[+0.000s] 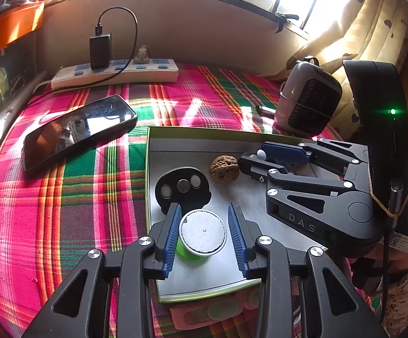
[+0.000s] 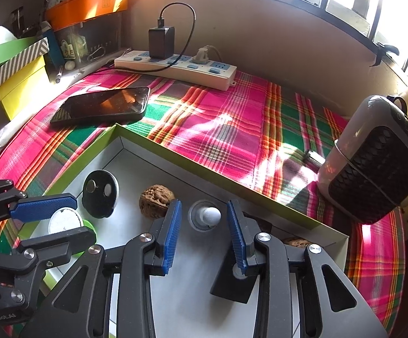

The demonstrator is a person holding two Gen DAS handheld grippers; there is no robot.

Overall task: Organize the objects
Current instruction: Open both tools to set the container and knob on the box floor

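- Sunlit windowsill nook, pink-and-green plaid cloth (image 2: 226,129), power strip (image 2: 175,67) along the far wall, phone (image 2: 102,105) lying far left, small heater (image 2: 372,163) at right.
- Shallow green-edged box tray (image 2: 136,163) in the near middle, already holding a walnut (image 2: 156,198), a black disc with round magnets (image 2: 99,193), a green cup with a white lid (image 1: 202,233) and a small white-tipped clear piece (image 2: 208,215).
- Left gripper (image 1: 204,232): partly open around the cup, left pad touching or nearly so, right pad clear of the lid.
- Right gripper (image 2: 204,233): partly open, nothing pinched, white-tipped piece just beyond the pads.
- Best handling, as a judgement: spread both pairs a little more, then lift straight back without dragging a pad across either item.
- Cup upright, long axis vertical, lid facing up, at the tray's near-left corner.
- White-tipped piece possibly a tiny bottle standing on end; too small to be sure, tip toward the camera.
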